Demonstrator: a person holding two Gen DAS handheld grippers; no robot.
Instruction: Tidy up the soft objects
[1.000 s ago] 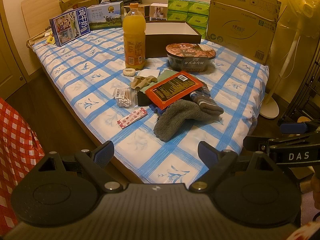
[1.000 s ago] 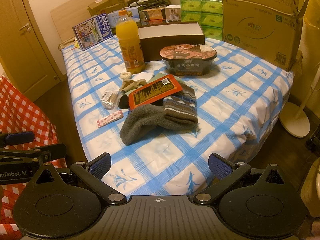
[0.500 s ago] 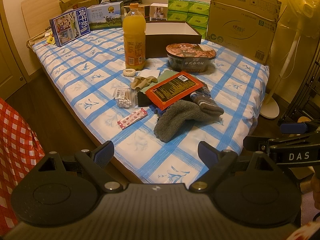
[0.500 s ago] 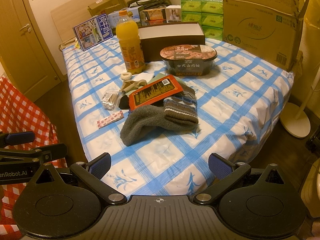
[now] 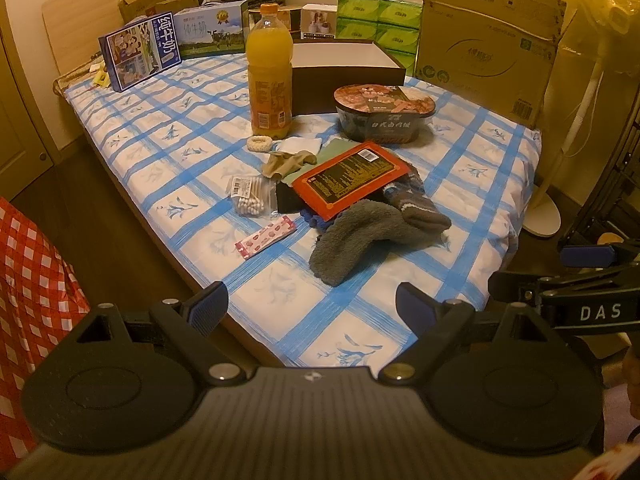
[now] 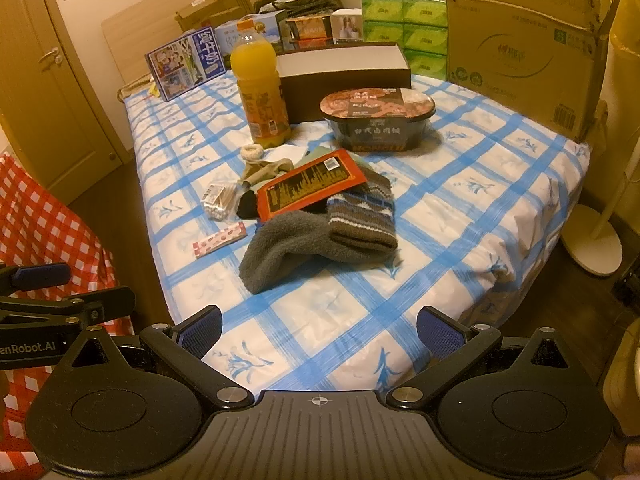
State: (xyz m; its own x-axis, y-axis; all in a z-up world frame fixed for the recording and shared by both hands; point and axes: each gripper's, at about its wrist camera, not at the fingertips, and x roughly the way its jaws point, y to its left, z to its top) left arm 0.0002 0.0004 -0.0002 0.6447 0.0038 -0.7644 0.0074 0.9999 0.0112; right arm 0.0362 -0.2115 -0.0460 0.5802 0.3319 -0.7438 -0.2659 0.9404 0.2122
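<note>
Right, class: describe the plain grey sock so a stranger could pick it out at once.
Start at the orange juice bottle on the blue-checked bed and come toward the near edge, past the red flat packet. The plain grey sock lies nearest, fuzzy and unpatterned, unlike the striped brown sock resting on it.

left hand-held gripper [image 5: 312,308] | black body, blue pads [image 5: 210,307] | silver screws | right: same [image 6: 319,330]

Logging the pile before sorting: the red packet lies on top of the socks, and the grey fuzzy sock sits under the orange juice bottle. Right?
Not quite. The red packet does lie on the socks, but the grey fuzzy sock sits at the near end of the pile, well apart from the orange juice bottle, which stands upright on the bedsheet. The right wrist view shows it.
</note>
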